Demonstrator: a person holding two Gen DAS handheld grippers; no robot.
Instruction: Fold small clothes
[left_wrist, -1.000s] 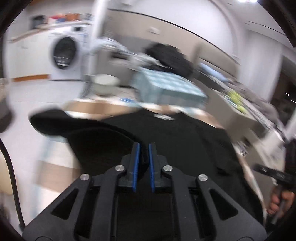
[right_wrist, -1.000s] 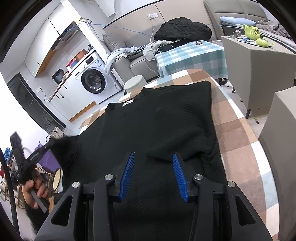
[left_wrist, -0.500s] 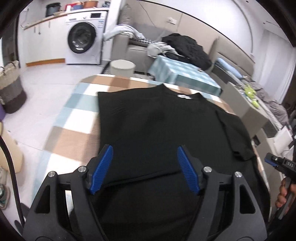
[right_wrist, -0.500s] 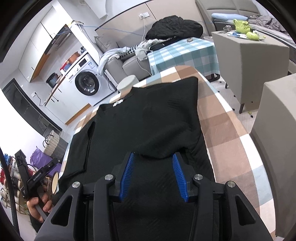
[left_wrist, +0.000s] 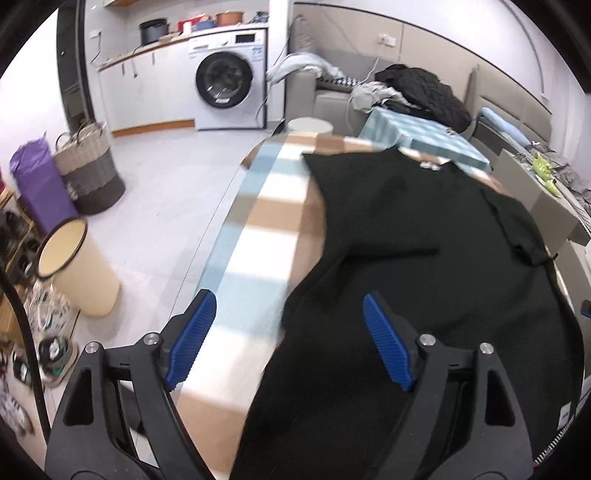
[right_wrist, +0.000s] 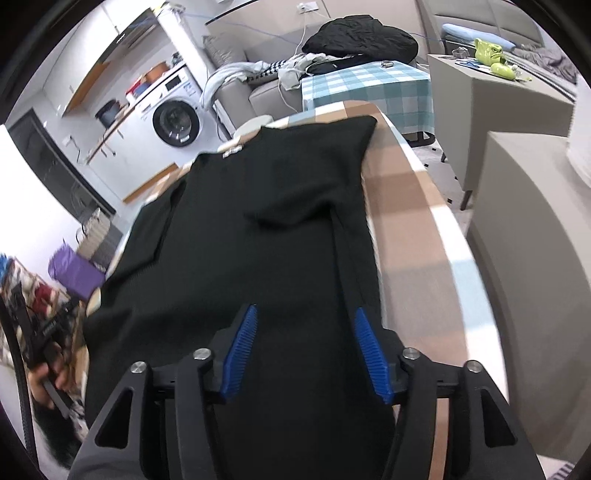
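A black short-sleeved top (left_wrist: 424, 258) lies flat on a table with a brown, white and blue checked cloth (left_wrist: 258, 236), collar at the far end. Both sleeves are folded in over the body. It also shows in the right wrist view (right_wrist: 266, 229). My left gripper (left_wrist: 291, 339) is open and empty above the top's near left hem edge. My right gripper (right_wrist: 303, 350) is open and empty above the top's near right part. The left gripper held in a hand shows at the left edge of the right wrist view (right_wrist: 44, 339).
A cream bin (left_wrist: 74, 273), a purple bag (left_wrist: 40, 184) and a woven basket (left_wrist: 88, 173) stand on the floor left of the table. A washing machine (left_wrist: 229, 81), a sofa with clothes (right_wrist: 280, 74) and a checked side table (right_wrist: 369, 88) lie beyond. Grey cabinets (right_wrist: 517, 192) stand right.
My left gripper opened, letting go of the left sleeve, which now lies folded over the body. It then drew back toward the near left hem. My right gripper shifted nearer and opened wider.
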